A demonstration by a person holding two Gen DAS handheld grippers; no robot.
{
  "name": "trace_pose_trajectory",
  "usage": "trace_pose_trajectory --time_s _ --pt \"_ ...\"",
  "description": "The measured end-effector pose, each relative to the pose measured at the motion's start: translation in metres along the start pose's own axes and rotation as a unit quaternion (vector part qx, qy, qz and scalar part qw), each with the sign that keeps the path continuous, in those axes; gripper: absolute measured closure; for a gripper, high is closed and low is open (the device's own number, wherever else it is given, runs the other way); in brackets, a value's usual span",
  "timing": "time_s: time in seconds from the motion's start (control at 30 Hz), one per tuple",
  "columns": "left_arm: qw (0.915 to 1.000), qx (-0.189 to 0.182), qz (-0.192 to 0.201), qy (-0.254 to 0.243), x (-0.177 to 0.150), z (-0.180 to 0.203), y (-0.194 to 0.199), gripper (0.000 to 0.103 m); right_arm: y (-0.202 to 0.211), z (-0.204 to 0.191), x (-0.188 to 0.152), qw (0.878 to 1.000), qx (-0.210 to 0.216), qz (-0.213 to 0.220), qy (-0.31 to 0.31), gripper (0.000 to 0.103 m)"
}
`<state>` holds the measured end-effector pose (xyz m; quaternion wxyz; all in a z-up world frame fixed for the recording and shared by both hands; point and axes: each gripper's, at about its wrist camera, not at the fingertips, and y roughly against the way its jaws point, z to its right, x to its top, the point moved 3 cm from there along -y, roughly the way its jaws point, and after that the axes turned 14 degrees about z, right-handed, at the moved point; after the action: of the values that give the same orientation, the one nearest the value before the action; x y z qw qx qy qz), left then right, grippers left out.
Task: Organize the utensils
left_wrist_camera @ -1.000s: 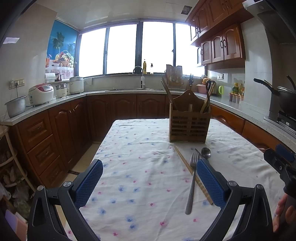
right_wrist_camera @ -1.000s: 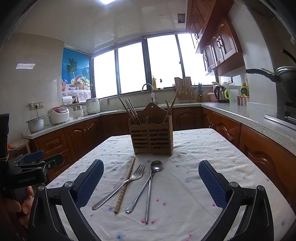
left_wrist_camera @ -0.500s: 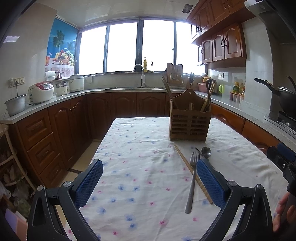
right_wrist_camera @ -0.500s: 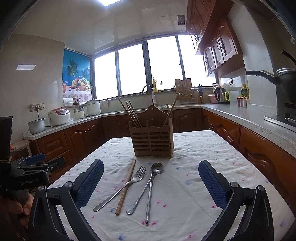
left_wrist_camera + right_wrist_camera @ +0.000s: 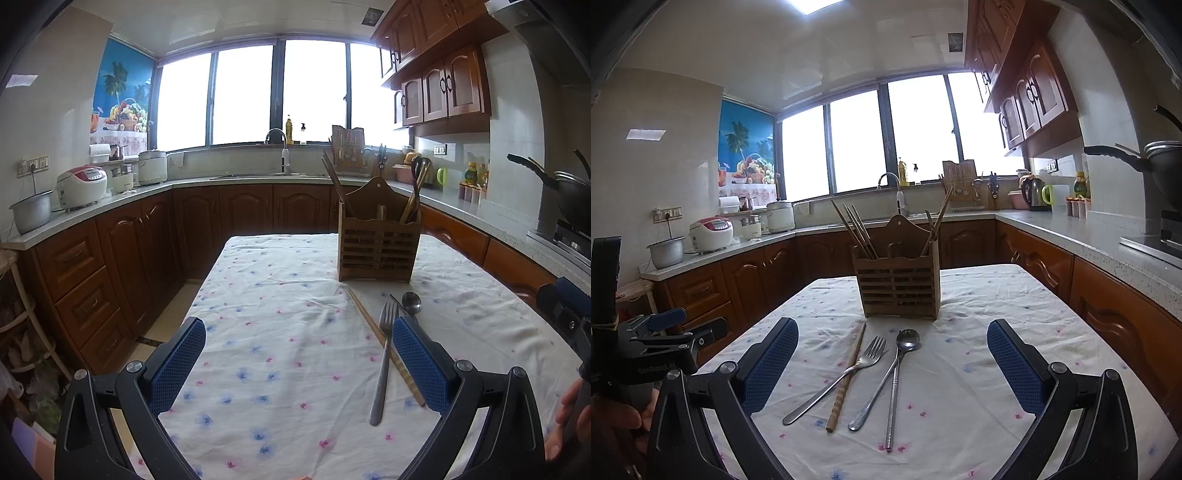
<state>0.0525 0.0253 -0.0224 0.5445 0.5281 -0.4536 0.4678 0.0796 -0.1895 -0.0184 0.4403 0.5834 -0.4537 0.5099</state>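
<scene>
1. Change over the last second: very little on the table. In your right wrist view the frame has tilted up slightly and the wooden holder sits a shade lower and closer than it did; the left wrist view is almost unchanged. No utensil has shifted.

2. Meaning for the task, as a judgement: you are lining up rather than handling anything. The loose pieces lie flat on the tablecloth, in front of the holder.

3. Where the task's things are, right wrist view, lower centre: wooden chopstick, fork lying across it, spoon, and a second metal handle crossing under the spoon; I cannot tell what that piece is. The holder stands upright at frame centre with chopsticks already in its left and right compartments.

4. Right gripper: tongs wide apart, nothing between them, the pads framing the whole utensil group from above and behind.

5. Left gripper: tongs also wide apart and empty, aimed at bare cloth in the lower centre of its frame; the fork sits just left of its right pad, at lower right.

6. Your left gripper shows at the left edge of the right view, level and held off the table.
</scene>
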Motion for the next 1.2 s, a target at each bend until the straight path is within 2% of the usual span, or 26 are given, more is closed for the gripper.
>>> trace_pose_trajectory --time_s 1.2 --pt "0.9999 0.000 0.008 -0.012 0.0008 0.0084 0.0058 0.001 0.0014 -0.0040 0.0092 1.000 0.010 0.014 0.001 0.000"
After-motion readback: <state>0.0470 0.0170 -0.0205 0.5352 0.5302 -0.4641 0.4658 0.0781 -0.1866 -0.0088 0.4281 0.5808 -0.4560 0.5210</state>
